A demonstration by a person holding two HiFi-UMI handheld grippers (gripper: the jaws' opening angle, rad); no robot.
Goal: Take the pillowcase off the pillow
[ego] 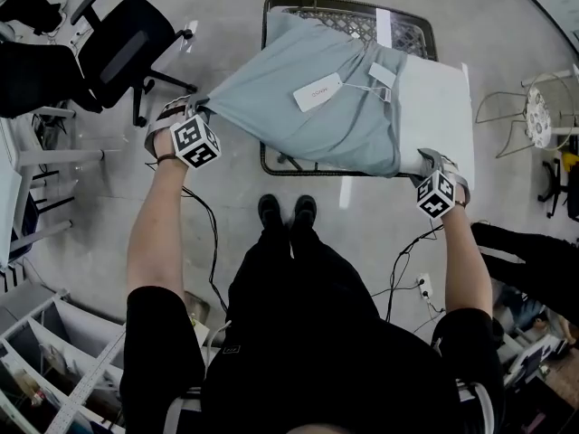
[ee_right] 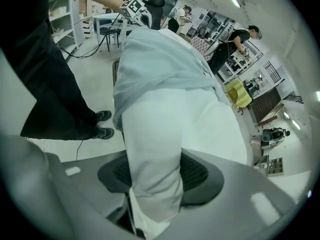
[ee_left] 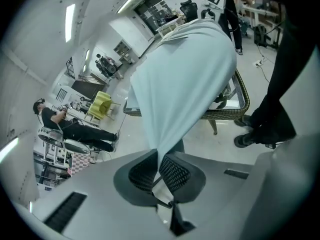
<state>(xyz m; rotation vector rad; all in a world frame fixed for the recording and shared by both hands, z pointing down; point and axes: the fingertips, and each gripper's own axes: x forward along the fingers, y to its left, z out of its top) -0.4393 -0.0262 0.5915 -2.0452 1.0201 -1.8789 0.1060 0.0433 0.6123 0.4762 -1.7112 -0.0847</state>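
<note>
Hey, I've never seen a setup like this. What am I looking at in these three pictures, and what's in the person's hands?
A person holds a handheld tool with tongs in each hand. The top-down picture comes from a camera on their head; the other two come from cameras riding on each tool. Over a wicker table, the left tongs pinch a corner of the pale blue pillowcase, and the right tongs clamp the white pillow sticking out of it.
</note>
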